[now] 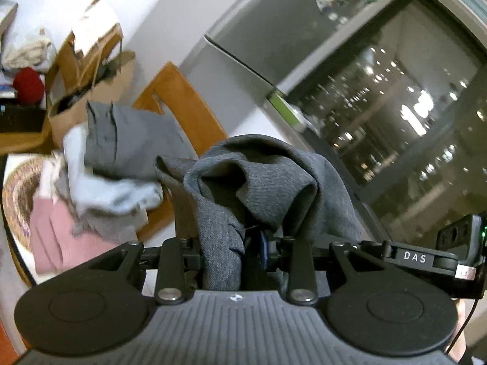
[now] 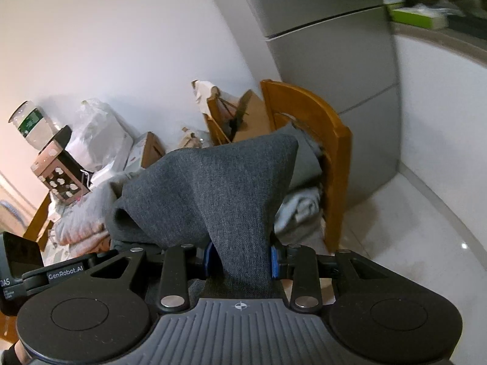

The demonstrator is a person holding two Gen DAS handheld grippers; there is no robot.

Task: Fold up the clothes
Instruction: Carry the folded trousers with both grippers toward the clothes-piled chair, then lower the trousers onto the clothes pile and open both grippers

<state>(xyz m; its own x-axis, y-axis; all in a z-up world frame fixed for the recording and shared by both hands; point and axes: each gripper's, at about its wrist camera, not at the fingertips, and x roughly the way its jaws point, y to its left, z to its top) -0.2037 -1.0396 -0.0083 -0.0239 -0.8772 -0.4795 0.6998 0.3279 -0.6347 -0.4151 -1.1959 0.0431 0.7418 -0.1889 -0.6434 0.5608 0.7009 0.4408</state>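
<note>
Left gripper [image 1: 240, 252]: jaws pinching a bunch of the dark grey garment [image 1: 258, 182]. The cloth rises from between the jaws, folds over itself in a hood-like loop and drapes down both sides, hiding most of the fingers. A blue pad shows just right of the pinched cloth. Held up in the air, clear of the tabletop.

Right gripper [image 2: 240, 261]: jaws pressed onto the same dark grey garment [image 2: 213, 188]; blue pads [image 2: 275, 263] are visible on either side of a narrow neck of fabric. Above the jaws the cloth fans out wide, with a raised corner to the right and a rolled edge to the left.

Behind, from the left wrist view: a wooden chair [image 1: 182, 97] with more clothes heaped over it — a mid-grey piece [image 1: 121, 140] on top, a pale blue-white one [image 1: 100, 182] beneath, motion-blurred. A pink folded cloth [image 1: 61, 243] lies at near left, beside a woven round mat [image 1: 18, 191]. A brown paper bag [image 1: 100, 85] stands further back, with a red object [image 1: 29, 85] at far left. A grey refrigerator [image 1: 274, 30] stands against the wall; to the right, a dark window [image 1: 411, 121] with lights showing.

From the right wrist view: the same chair [image 2: 319, 140] at right centre, the refrigerator [image 2: 334, 45] behind it, and white plastic bags [image 2: 100, 133], boxes and a clear bottle [image 2: 30, 127] along the far wall. White floor [image 2: 411, 228] at right.
</note>
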